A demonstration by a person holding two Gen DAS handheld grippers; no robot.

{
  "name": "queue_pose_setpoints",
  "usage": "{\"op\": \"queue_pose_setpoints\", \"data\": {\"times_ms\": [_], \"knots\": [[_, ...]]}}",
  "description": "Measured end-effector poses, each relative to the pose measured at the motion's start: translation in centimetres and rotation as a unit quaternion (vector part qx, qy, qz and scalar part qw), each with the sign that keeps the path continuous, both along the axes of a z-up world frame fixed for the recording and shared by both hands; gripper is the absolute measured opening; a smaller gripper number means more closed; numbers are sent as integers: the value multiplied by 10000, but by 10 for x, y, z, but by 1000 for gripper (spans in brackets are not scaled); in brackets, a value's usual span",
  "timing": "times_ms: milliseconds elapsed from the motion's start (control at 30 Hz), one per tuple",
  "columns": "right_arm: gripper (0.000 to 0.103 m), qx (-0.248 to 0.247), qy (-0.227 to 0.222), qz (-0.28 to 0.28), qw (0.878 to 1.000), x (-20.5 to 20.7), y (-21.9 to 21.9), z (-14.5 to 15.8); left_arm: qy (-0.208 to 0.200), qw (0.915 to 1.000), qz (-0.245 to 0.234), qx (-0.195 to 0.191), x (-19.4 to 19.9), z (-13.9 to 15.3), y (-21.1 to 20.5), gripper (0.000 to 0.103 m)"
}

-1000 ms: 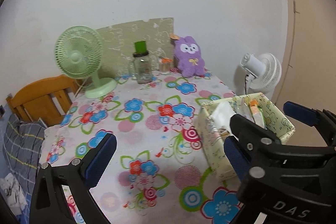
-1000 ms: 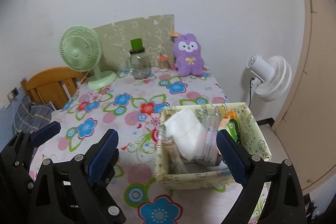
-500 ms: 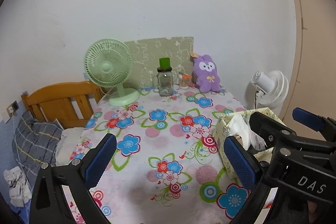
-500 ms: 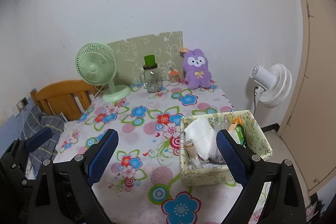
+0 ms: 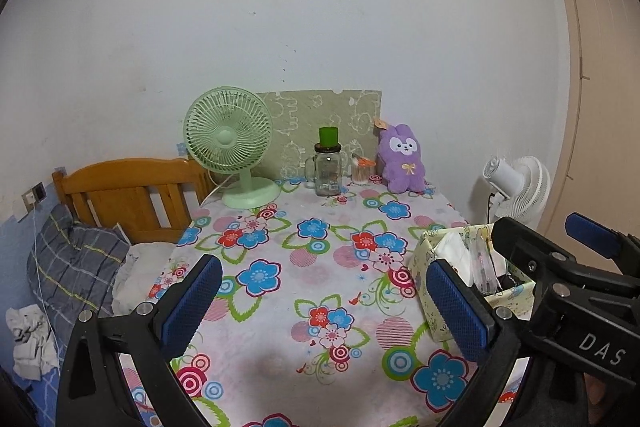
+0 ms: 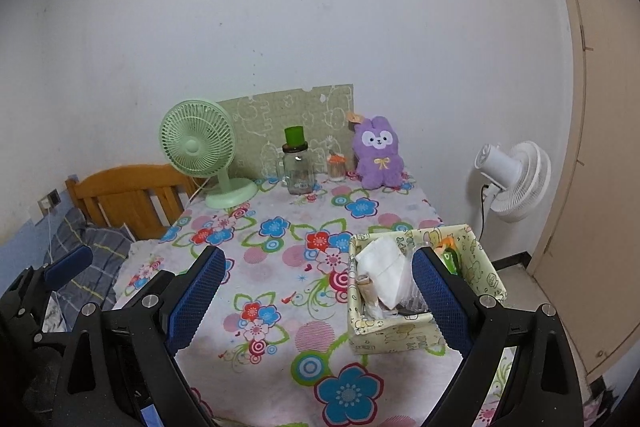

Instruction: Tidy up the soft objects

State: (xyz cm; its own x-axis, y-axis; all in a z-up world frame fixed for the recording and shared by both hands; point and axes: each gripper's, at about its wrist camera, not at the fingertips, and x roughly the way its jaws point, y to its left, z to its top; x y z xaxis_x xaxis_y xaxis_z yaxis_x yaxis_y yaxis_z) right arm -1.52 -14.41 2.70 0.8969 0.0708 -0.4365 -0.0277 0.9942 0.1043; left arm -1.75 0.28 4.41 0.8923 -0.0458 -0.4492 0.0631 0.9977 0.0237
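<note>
A purple plush rabbit (image 5: 402,159) (image 6: 378,153) sits upright at the far right of the table against the wall. A pale yellow fabric box (image 6: 424,287) (image 5: 432,267) stands at the near right, holding white tissue and other small items. My left gripper (image 5: 324,303) is open over the near part of the floral tablecloth, with nothing between its fingers. My right gripper (image 6: 320,297) is open too and holds nothing; its right finger overlaps the box in view. Both grippers are far from the plush.
A green desk fan (image 5: 230,147), a glass jar with a green cap (image 5: 329,167) and a small cup (image 5: 362,171) line the back of the table (image 5: 320,247). A wooden headboard (image 5: 128,191) and bedding lie left. A white floor fan (image 5: 516,191) stands right.
Both grippers have pulled back and up from the table, so the table and objects look smaller and farther. Both stay open. Nothing on the table has moved.
</note>
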Motion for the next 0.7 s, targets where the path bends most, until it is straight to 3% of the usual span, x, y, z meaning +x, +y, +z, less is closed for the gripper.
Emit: {"op": "queue_pose_setpoints", "data": {"times_ms": [700], "knots": [[100, -87, -18, 136, 9999, 9, 8, 1, -22, 9994, 340, -113, 6, -1, 13, 103]]}}
